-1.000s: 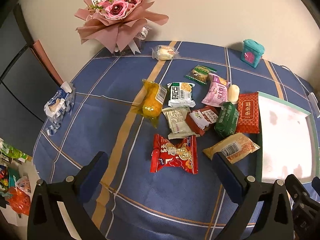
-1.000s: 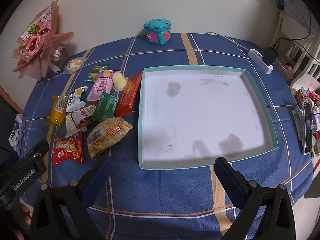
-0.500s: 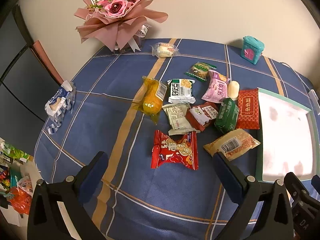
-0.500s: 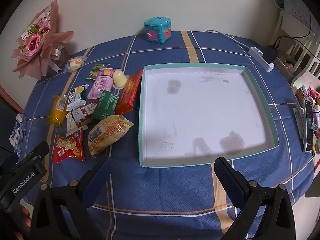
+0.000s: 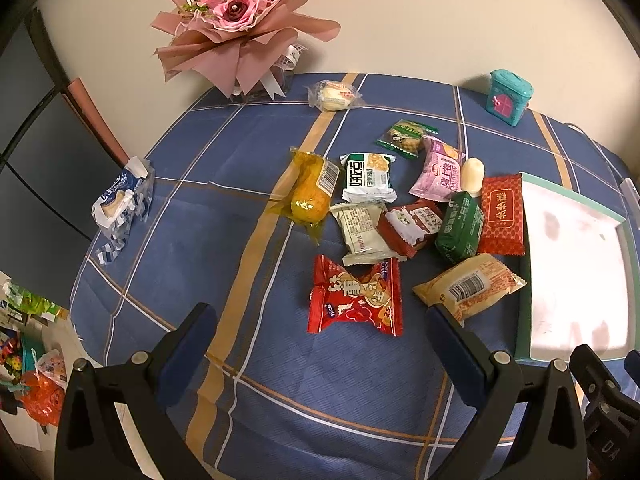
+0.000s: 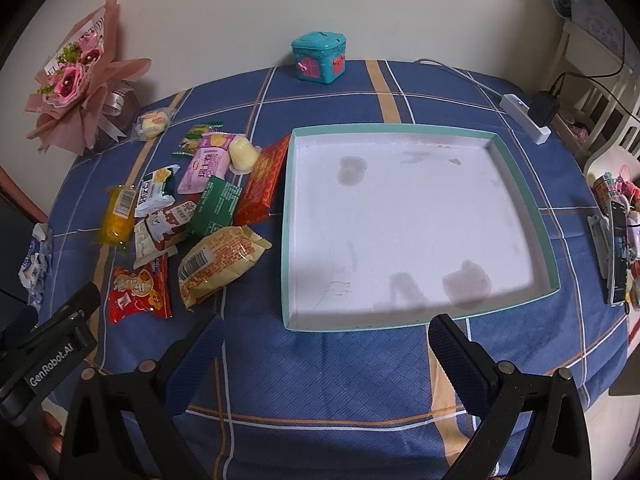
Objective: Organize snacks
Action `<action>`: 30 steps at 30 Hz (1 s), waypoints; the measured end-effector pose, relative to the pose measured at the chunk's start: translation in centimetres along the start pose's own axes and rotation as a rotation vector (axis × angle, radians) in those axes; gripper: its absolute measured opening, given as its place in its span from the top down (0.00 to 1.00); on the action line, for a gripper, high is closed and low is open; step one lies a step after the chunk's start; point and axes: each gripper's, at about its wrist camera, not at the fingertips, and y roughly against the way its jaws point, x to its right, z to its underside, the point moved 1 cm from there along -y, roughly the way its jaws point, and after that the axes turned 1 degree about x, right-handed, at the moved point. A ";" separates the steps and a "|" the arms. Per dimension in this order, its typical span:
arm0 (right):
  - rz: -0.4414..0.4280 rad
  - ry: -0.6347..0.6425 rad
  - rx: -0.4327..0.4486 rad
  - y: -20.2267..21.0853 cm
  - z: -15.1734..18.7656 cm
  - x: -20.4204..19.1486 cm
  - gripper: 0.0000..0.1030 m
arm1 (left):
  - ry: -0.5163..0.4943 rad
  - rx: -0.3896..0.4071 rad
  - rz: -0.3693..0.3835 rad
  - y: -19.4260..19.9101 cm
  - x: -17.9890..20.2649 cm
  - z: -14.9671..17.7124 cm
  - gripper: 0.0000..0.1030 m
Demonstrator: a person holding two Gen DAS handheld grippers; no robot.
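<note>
Several wrapped snacks lie in a loose pile on the blue checked tablecloth, left of a shallow teal-rimmed white tray (image 6: pixel 520 184) that holds nothing. Nearest my left gripper (image 5: pixel 320 336) is a red candy-style packet (image 5: pixel 354 300), with a beige barcode packet (image 5: pixel 470 286) to its right. Behind them lie a yellow packet (image 5: pixel 310 192), a green packet (image 5: pixel 460 226) and a red flat packet (image 5: pixel 502 214). My left gripper is open and empty, just short of the red packet. My right gripper (image 6: pixel 326 344) is open and empty at the tray's near rim.
A pink flower bouquet (image 5: pixel 236 28) stands at the back left by the wall. A teal house-shaped tin (image 6: pixel 320 58) stands at the back. A crumpled blue-white wrapper (image 5: pixel 122 200) lies at the table's left edge. A power strip (image 6: pixel 528 116) and clutter sit at the right.
The left gripper has drifted a little left and back, so less of the tray shows in its view. The right gripper has edged slightly forward. Both stay open.
</note>
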 end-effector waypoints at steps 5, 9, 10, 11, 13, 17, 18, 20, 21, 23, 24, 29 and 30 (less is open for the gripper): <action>0.002 0.003 0.001 0.1 0.1 -0.1 0.00 | 0.001 -0.001 0.000 0.0 -0.1 0.0 0.00; 0.004 0.006 -0.001 0.0 0.1 -0.3 0.00 | 0.002 -0.004 0.000 -0.1 -0.2 0.1 0.00; 0.004 0.007 0.000 0.1 0.2 -0.3 0.00 | 0.003 -0.005 0.001 -0.1 -0.2 0.1 0.00; 0.004 0.009 0.000 0.1 0.2 -0.4 0.00 | 0.003 -0.006 0.001 -0.2 -0.2 0.1 0.00; 0.004 0.012 -0.001 0.2 0.2 -0.4 0.00 | 0.005 -0.008 0.001 -0.3 -0.3 0.1 0.00; 0.004 0.020 -0.003 0.2 0.3 -0.7 0.00 | 0.008 -0.012 0.003 -0.4 -0.4 0.2 0.00; 0.005 0.021 -0.005 0.1 0.3 -0.7 0.00 | 0.009 -0.013 0.003 -0.5 -0.4 0.2 0.00; 0.006 0.023 -0.006 0.1 0.3 -0.8 0.00 | 0.015 -0.014 0.002 -0.5 -0.5 0.2 0.00; 0.004 0.023 -0.006 0.0 0.4 -0.8 0.00 | 0.018 -0.015 0.001 -0.6 -0.5 0.1 0.00; -0.004 0.022 -0.011 -0.1 0.4 -0.9 0.00 | 0.037 -0.019 -0.008 -0.8 -0.9 0.1 0.00; -0.017 0.022 -0.013 -0.2 0.3 -1.0 0.00 | 0.050 -0.023 -0.014 -1.1 -1.2 0.1 0.00; -0.096 0.027 -0.044 -1.5 0.2 -2.3 0.00 | 0.127 -0.059 -0.019 -2.6 -2.8 0.0 0.00; -0.113 0.028 -0.050 -1.8 0.0 -2.7 0.00 | 0.134 -0.067 -0.020 -3.0 -3.0 0.0 0.00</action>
